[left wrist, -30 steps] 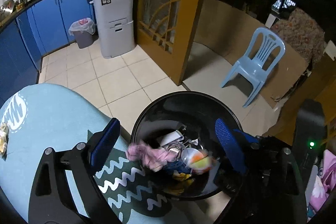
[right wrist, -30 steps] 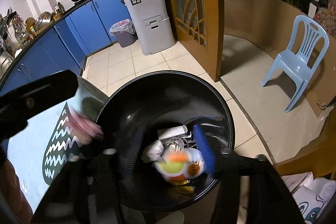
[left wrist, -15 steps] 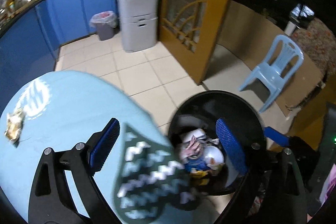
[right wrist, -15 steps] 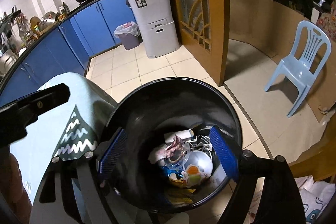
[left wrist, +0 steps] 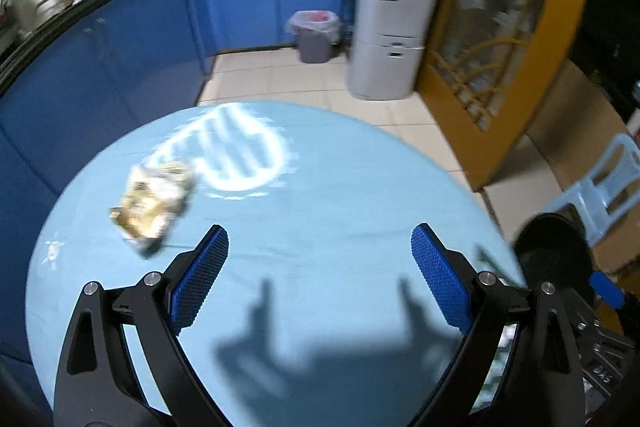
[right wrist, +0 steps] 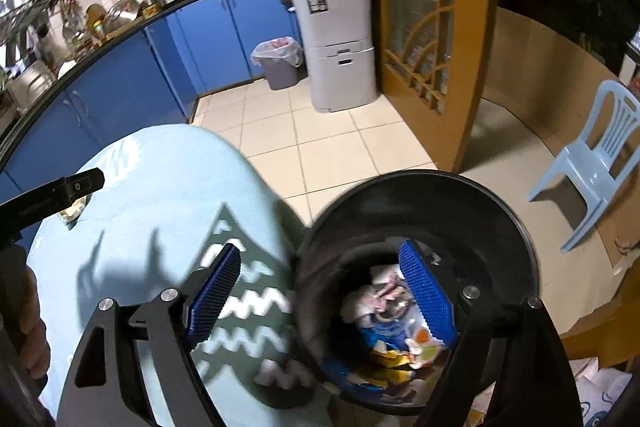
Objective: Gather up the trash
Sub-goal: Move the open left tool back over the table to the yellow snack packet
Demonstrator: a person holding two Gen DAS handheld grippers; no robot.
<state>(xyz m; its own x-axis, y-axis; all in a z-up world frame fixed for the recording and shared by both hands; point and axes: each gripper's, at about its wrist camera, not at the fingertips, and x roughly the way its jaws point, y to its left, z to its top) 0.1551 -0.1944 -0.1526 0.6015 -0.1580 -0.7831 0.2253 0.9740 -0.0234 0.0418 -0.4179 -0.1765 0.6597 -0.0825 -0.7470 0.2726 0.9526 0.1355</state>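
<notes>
A crumpled yellowish wrapper lies on the light blue round table, ahead and to the left of my left gripper, which is open and empty above the table. My right gripper is open and empty, over the table's edge and the rim of the black trash bin. Several pieces of trash lie in the bin. The wrapper shows partly in the right wrist view, behind the left gripper's finger. The bin's edge shows at the right of the left wrist view.
Blue kitchen cabinets curve along the left. A grey lined bin and a white drawer unit stand on the tiled floor. A light blue plastic chair stands to the right, past the yellow door frame.
My left gripper has swung left from over the bin to over the table, bringing the wrapper into view. The right gripper has shifted left toward the table edge. The dropped trash has settled in the bin.
</notes>
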